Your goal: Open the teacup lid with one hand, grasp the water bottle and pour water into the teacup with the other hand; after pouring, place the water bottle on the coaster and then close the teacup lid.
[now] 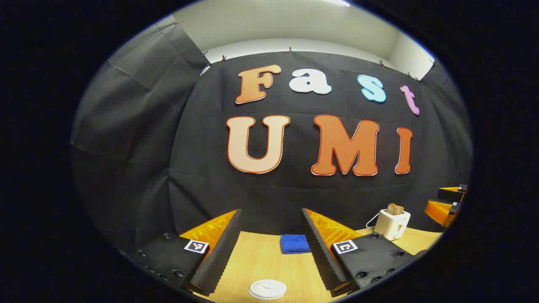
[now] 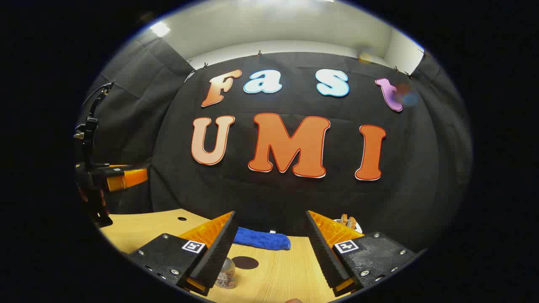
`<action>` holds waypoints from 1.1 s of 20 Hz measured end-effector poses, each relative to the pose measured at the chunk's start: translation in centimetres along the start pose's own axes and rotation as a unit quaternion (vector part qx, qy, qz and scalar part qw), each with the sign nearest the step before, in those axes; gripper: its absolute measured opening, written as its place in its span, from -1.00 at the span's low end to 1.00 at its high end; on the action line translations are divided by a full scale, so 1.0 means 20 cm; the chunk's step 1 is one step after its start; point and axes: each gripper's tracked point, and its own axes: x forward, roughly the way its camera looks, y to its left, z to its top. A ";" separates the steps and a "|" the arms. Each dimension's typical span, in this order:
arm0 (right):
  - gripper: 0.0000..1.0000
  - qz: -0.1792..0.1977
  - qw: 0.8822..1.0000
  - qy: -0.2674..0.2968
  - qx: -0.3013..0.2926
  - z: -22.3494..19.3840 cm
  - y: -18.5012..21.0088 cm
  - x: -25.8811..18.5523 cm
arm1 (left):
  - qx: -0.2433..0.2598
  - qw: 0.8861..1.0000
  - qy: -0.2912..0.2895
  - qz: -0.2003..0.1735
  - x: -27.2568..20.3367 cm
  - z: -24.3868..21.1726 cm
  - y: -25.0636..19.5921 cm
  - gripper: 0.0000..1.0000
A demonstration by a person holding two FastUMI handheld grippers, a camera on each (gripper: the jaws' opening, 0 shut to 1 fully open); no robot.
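While both grippers are being held above the wooden table [image 1: 261, 261], nothing is being gripped by either.

Left gripper view, left to right: left gripper [image 1: 269, 248] is being held with fingers wide apart, bare table between them. White round teacup lid [image 1: 268, 289] is being seen low in the gap, close to the bottom edge; cup body under it cannot be told. Folded blue cloth [image 1: 294, 243] is lying farther back, near the wall, just beside the inner edge of the right-hand finger. White toaster [image 1: 392, 224] with bread slices in its slots is standing well off to the right, by the wall. Other gripper's orange-and-black body is being seen at the far right edge.

Right gripper view, left to right: other gripper, on its handle, is being seen at the far left, above the table edge. Right gripper [image 2: 269, 252] is also being held spread wide. Water bottle [image 2: 226, 274] is standing upright just beside its left-hand finger, partly hidden by it; contact cannot be told. Dark round coaster [image 2: 245, 262] is lying flat just right of the bottle, inside the gap. Blue cloth is lying behind it by the wall. Toaster top is showing behind the right-hand finger.
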 end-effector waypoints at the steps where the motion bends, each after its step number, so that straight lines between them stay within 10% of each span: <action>1: 0.91 -0.001 1.000 -0.004 -0.003 0.03 0.00 0.01 | 0.005 1.000 0.003 -0.001 0.01 0.01 0.01 0.82; 22: 0.91 0.024 1.000 -0.008 0.007 0.13 0.06 0.03 | 0.021 0.999 -0.004 -0.041 0.06 0.13 -0.10 0.82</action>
